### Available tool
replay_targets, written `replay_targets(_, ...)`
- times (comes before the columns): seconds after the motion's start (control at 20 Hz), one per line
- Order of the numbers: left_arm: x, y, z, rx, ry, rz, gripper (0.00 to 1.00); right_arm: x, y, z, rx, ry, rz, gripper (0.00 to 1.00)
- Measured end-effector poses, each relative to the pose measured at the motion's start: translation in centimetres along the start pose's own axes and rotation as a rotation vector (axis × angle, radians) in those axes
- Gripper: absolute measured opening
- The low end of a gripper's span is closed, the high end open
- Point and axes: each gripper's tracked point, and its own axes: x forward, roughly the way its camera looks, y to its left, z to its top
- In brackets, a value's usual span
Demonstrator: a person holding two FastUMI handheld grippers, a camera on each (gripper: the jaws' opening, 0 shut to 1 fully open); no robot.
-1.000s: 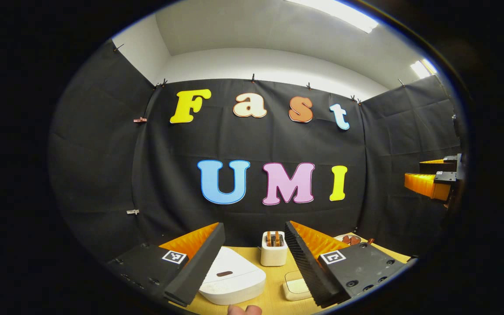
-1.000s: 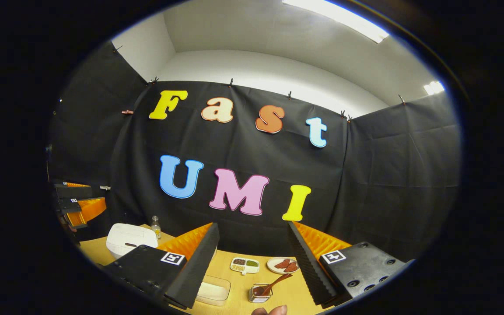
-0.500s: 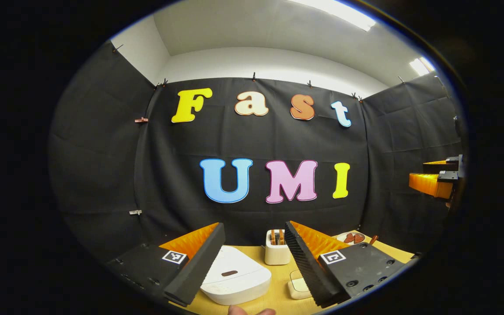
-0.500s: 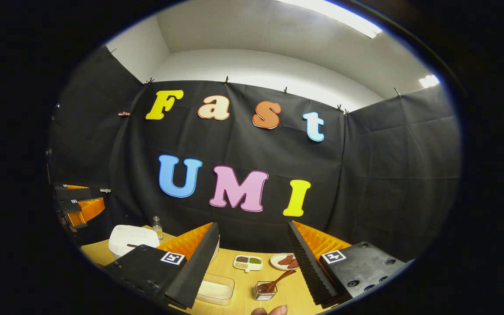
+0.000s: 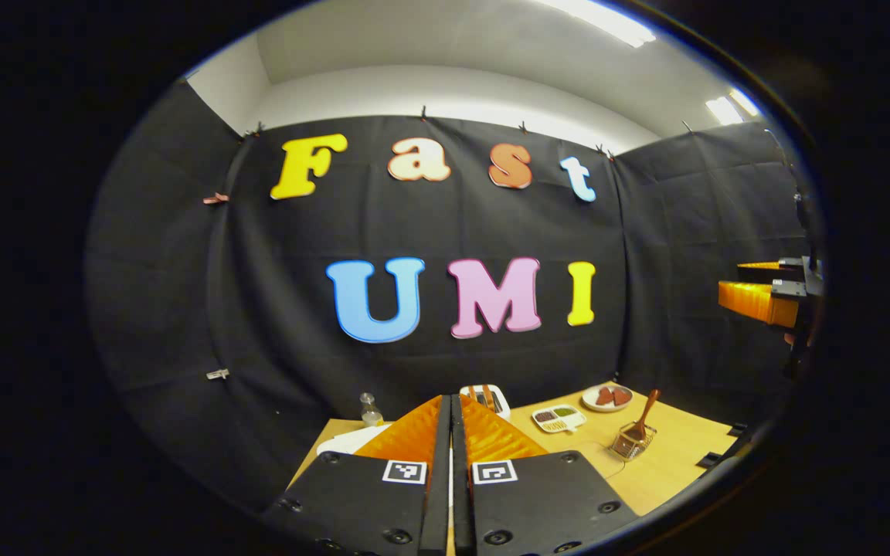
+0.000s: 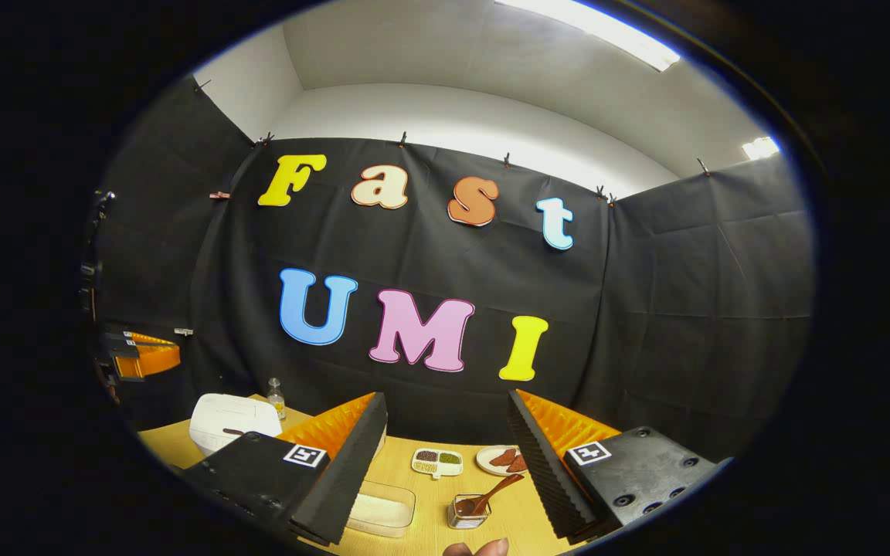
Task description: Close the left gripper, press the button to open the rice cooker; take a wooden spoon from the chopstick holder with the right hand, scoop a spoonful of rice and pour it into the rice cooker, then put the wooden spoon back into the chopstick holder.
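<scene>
In the left gripper view, my left gripper (image 5: 451, 413) is shut, its two fingers pressed together with nothing between them. Behind them peeks a sliver of the white rice cooker (image 5: 343, 442). The wooden spoon (image 5: 643, 411) stands in the chopstick holder (image 5: 630, 442) on the right of the table. In the right gripper view, my right gripper (image 6: 446, 401) is open and empty, held above the table. Below it sit the chopstick holder (image 6: 467, 513) with the spoon (image 6: 496, 493) and a clear box of rice (image 6: 383, 510). The closed rice cooker (image 6: 230, 421) stands at the left.
On the wooden table (image 6: 423, 486) are a small bottle (image 6: 277, 397), a divided dish (image 6: 437, 462) and a plate (image 6: 501, 459). A white toaster-like box (image 5: 484, 395) stands at the back. A person's fingertip (image 6: 476, 547) shows at the bottom edge. Black cloth walls close in the table.
The left gripper's fingers have gone from wide open to shut, and its view has swung so the rice cooker slid left behind them. The right gripper has barely moved.
</scene>
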Motion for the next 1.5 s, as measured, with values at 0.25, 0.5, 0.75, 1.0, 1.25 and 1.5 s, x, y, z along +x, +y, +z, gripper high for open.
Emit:
replay_targets(0.25,4.4,2.1,-6.4,0.057,0.252,-0.159,0.07,-0.2,-0.2,-1.2,-0.016,0.020,-0.023,0.97)
replay_targets(0.5,8.6,3.7,-12.7,0.036,0.486,-0.335,0.07,0.1,-1.4,-2.1,-0.028,0.042,-0.062,0.97)
replay_targets(0.75,12.4,5.4,-17.2,0.033,0.643,-0.431,0.06,0.6,-2.5,-2.7,-0.042,0.049,-0.104,0.97)
replay_targets(1.0,13.8,6.0,-21.2,0.056,0.799,-0.501,0.06,0.9,-3.6,-3.6,-0.064,0.072,-0.143,0.97)
replay_targets(1.25,14.2,5.9,-23.3,0.119,0.875,-0.526,0.07,1.5,-4.2,-4.1,-0.063,0.085,-0.164,0.97)
replay_targets(1.5,14.0,6.0,-23.9,0.158,0.924,-0.543,0.07,1.7,-4.0,-4.4,-0.071,0.095,-0.165,0.97)
